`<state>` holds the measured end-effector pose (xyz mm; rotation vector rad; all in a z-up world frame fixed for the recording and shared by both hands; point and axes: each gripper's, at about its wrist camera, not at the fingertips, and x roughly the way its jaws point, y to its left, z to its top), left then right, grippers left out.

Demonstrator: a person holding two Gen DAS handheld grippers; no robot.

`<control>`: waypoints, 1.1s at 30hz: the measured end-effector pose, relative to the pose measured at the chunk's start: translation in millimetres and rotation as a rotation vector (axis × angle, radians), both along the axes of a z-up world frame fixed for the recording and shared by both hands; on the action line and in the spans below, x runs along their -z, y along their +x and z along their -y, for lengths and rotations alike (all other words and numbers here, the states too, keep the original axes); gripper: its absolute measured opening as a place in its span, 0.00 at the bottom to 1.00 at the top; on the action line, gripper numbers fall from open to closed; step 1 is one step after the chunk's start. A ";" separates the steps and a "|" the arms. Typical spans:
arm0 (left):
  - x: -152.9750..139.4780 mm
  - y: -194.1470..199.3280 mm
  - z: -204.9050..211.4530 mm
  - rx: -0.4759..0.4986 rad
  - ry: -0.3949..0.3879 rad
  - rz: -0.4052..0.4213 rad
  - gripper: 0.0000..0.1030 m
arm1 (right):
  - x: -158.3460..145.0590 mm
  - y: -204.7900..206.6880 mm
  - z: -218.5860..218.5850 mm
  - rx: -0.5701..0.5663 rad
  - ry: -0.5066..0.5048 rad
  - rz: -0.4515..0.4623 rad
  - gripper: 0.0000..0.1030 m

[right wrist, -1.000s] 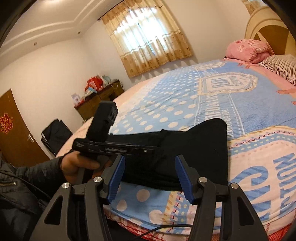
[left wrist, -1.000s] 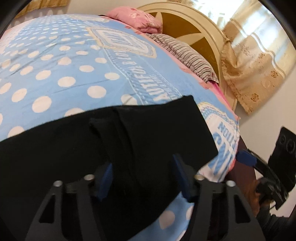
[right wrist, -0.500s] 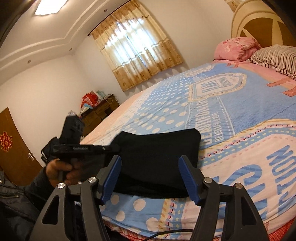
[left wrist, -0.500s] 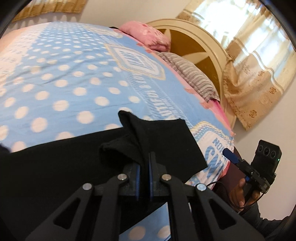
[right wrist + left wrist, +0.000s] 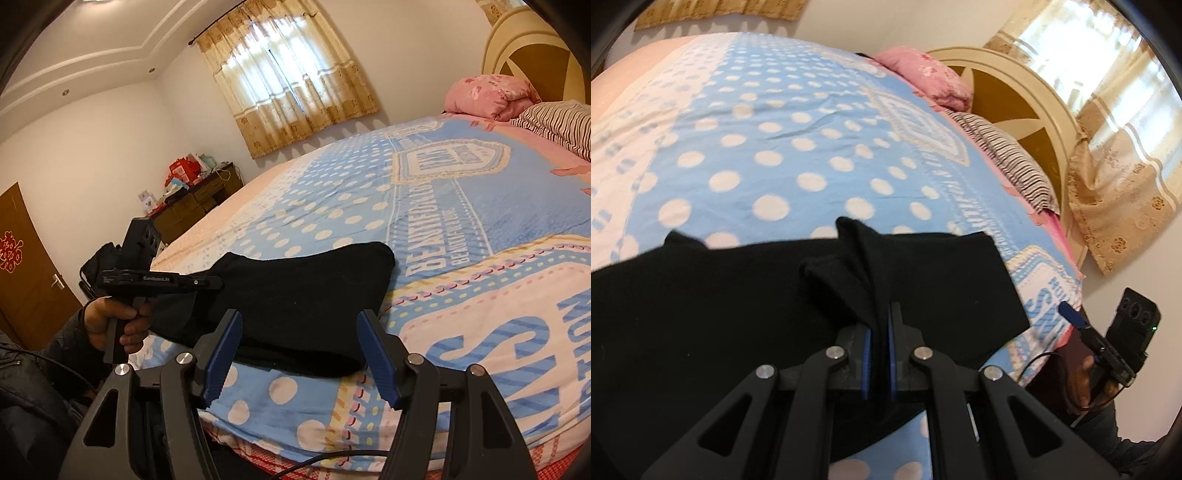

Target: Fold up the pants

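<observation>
The left gripper point(image 5: 878, 332) was clamped on a raised fold of the black pants point(image 5: 720, 314), its blue pads point(image 5: 865, 354) pressed tight against the cloth between them. The rest of the garment spread flat to either side of those fingers and ahead of them, lying on the blue polka-dot bedspread point(image 5: 775, 155) near the bed's edge. Seen from the right wrist, that same gripper point(image 5: 207, 283) came in from the left, and its side bore small white lettering that seemed to read "GenRobot.AI" — too small to be sure. A hand point(image 5: 110, 325) gripped its handle.

The right gripper point(image 5: 301, 354) stood wide, nothing between its blue pads point(image 5: 223, 358); the folded end of the pants point(image 5: 303, 295) lay just beyond its fingertips, apart from them.

Printed on the bedspread point(image 5: 369, 206), ahead and to the right of the right gripper, was a badge-shaped emblem point(image 5: 448, 160) whose words were blurred, and a band of capitals starting "BEAUTIFUL" — the remainder was not legible. Larger blue letters point(image 5: 517, 332) sat on the white panel to the right, cut off by the frame. Farther off lay a pink pillow point(image 5: 487, 96) and a striped pillow point(image 5: 557, 122) against the headboard point(image 5: 532, 51).
</observation>
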<state>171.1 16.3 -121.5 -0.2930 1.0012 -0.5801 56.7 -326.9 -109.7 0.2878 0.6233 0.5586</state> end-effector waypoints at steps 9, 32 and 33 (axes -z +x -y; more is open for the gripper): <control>14.7 -2.4 -10.4 -0.013 0.012 -0.010 0.07 | 0.7 0.7 -24.3 -0.061 -0.039 -0.006 0.64; 5.9 -1.0 1.8 -0.052 0.259 0.171 0.53 | -9.6 81.7 -84.7 -0.122 -0.355 -0.177 0.66; 8.3 1.8 2.2 -0.069 0.287 0.169 0.53 | -4.8 94.7 -84.5 -0.107 -0.354 -0.201 0.66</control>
